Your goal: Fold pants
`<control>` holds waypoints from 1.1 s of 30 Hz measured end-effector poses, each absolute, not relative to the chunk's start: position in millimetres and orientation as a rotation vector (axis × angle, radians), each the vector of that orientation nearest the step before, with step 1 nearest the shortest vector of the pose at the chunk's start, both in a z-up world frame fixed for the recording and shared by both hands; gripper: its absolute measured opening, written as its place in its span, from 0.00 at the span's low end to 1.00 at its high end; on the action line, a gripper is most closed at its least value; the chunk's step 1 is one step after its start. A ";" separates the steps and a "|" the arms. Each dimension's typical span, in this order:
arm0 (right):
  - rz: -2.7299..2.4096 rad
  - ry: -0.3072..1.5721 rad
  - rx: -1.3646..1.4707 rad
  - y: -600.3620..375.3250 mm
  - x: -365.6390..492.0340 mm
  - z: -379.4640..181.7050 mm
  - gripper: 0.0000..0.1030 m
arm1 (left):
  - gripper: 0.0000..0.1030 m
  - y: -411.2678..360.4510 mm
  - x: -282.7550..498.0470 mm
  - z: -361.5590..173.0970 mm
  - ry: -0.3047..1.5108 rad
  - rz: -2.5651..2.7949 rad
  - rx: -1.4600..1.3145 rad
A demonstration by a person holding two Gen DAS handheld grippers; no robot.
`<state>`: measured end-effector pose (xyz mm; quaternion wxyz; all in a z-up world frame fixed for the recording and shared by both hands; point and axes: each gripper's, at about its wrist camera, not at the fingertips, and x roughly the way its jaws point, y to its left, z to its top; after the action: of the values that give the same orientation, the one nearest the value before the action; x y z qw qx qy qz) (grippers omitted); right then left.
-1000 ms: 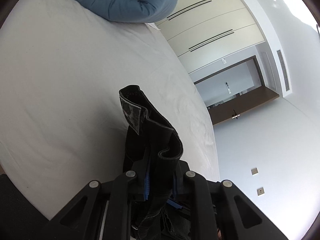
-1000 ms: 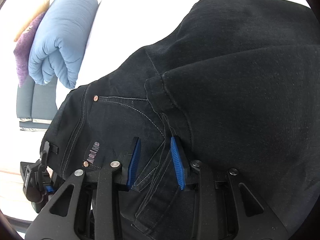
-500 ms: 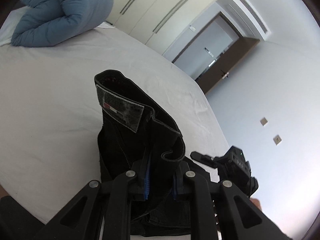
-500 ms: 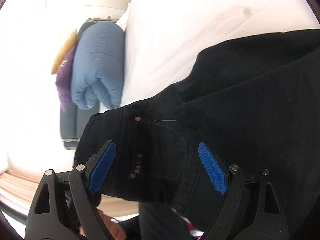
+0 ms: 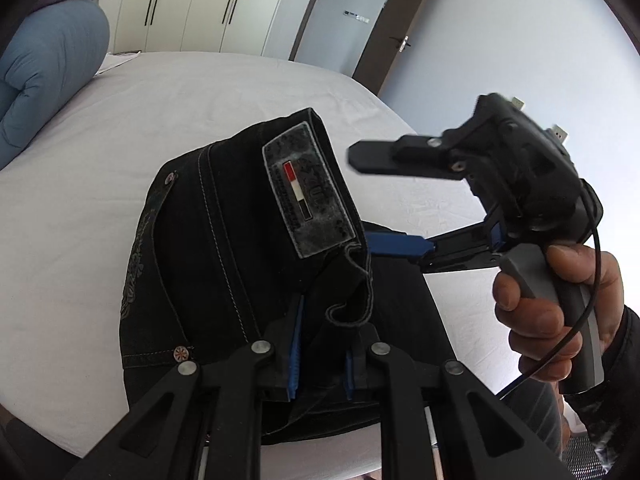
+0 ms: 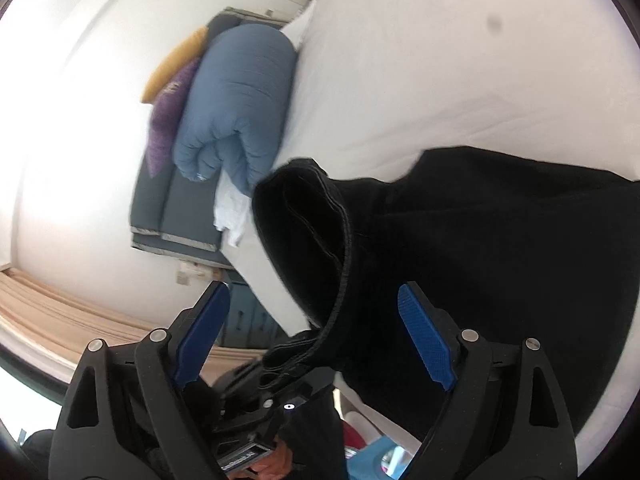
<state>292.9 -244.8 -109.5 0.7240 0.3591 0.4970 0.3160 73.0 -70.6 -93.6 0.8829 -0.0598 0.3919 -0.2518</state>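
Black jeans with a grey waistband patch lie bunched near the front edge of the white bed. My left gripper is shut on a fold of their waistband and holds that end up off the sheet. My right gripper, held by a hand, hovers open at the right, just past the waistband. In the right wrist view its blue pads stand wide apart around a raised fold of the jeans without pressing on it.
A rolled blue duvet lies at the head of the bed, with purple and yellow cushions behind it. White wardrobe doors and a dark-framed room door stand beyond the bed. The bed's edge runs just under the jeans.
My right gripper has opened, let go of the jeans and pulled back upward. My left gripper has rolled and swung across with the waistband, and the right gripper has come into its view.
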 end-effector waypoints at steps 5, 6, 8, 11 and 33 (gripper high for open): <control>0.726 1.085 0.892 -252.2 284.7 -130.0 0.85 | 0.16 -98.0 64.2 -101.9 0.840 -0.559 -0.026; 0.725 1.076 0.874 -247.3 286.8 -130.4 0.84 | 0.16 -103.4 62.0 -103.3 0.844 -0.566 -0.015; 0.697 1.083 0.811 -243.5 285.4 -129.1 0.81 | 0.16 -107.3 58.5 -105.4 0.844 -0.570 0.006; 0.638 1.110 0.732 -245.7 284.6 -136.1 0.35 | 0.16 -112.4 53.0 -105.6 0.839 -0.574 0.028; 0.446 1.011 0.785 -348.3 261.1 -183.1 0.14 | 0.16 -188.9 61.0 -114.5 0.869 -0.691 0.170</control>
<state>261.1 -348.3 -183.1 0.7791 0.3632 0.4675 0.2063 61.0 -188.9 -114.5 0.8463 0.0804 0.4122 -0.3277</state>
